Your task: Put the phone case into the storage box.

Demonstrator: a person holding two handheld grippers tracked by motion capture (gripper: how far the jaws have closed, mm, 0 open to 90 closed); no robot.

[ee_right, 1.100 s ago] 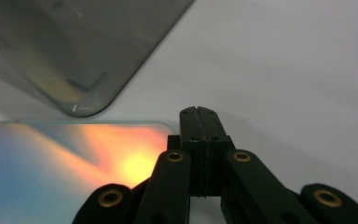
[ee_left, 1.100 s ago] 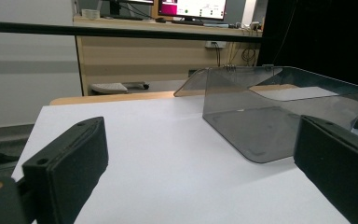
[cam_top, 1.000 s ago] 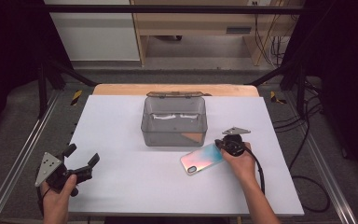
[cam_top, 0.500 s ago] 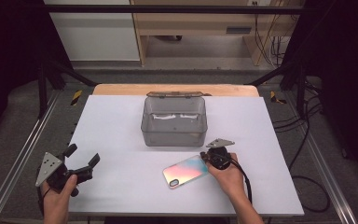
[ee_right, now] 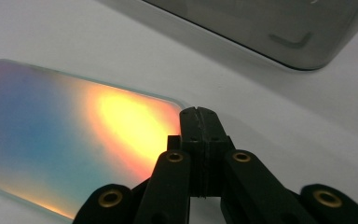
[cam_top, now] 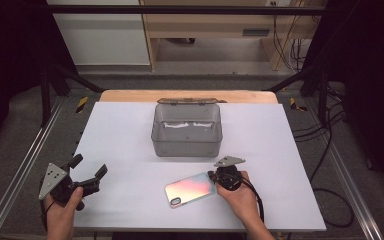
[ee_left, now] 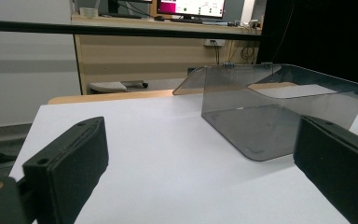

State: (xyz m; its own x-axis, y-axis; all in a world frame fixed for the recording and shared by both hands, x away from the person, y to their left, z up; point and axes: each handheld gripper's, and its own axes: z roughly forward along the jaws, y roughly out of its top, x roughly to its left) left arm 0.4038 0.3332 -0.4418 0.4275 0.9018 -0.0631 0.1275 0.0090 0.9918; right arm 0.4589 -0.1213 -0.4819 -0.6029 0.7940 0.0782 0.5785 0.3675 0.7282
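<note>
Open smoky plastic box [cam_top: 187, 131], seemingly empty, phone case [cam_top: 190, 189] nearby

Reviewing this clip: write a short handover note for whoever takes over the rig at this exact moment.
Right gripper: jaws shut together, tips at the near short edge of the iridescent phone case; whether they pinch its rim I cannot tell.
Left gripper: jaws wide open, holding nothing, at the table's front left.
Things: the case lies flat, camera cutout toward the person, in front of the clear grey box, apart from it. The box lid is open and tipped back.
Done: nothing placed in the box.
Left: probably getting the case into the box.
</note>
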